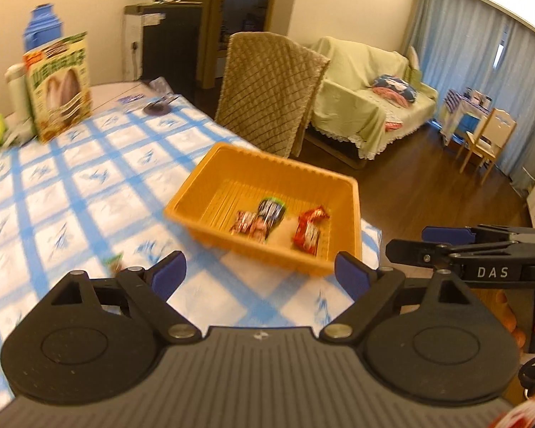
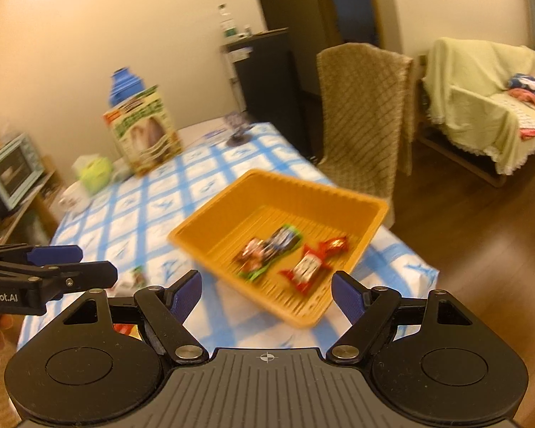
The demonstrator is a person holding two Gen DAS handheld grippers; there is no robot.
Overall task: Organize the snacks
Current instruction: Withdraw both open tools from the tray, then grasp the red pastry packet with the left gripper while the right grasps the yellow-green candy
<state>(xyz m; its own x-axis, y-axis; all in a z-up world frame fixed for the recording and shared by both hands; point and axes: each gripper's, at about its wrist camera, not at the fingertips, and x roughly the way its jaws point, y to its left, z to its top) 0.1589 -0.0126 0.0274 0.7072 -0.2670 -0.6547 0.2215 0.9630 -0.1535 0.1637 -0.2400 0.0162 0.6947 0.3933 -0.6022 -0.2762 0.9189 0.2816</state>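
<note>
Tablecloth point(image 1: 71, 196), blue-checked, beneath orange basket point(image 1: 192, 199)

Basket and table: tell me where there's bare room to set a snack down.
The far half of the orange basket is bare; its near end holds the wrappers. The checked tablecloth between the basket and the cereal box is free. That far corner beside the box is crowded.

We see the basket point(image 2: 210, 214) on the worktop point(image 2: 153, 192) near its corner, three snack packets point(image 2: 305, 267) inside, a box point(image 2: 144, 132) far behind, a chair point(image 2: 363, 114) beyond.
</note>
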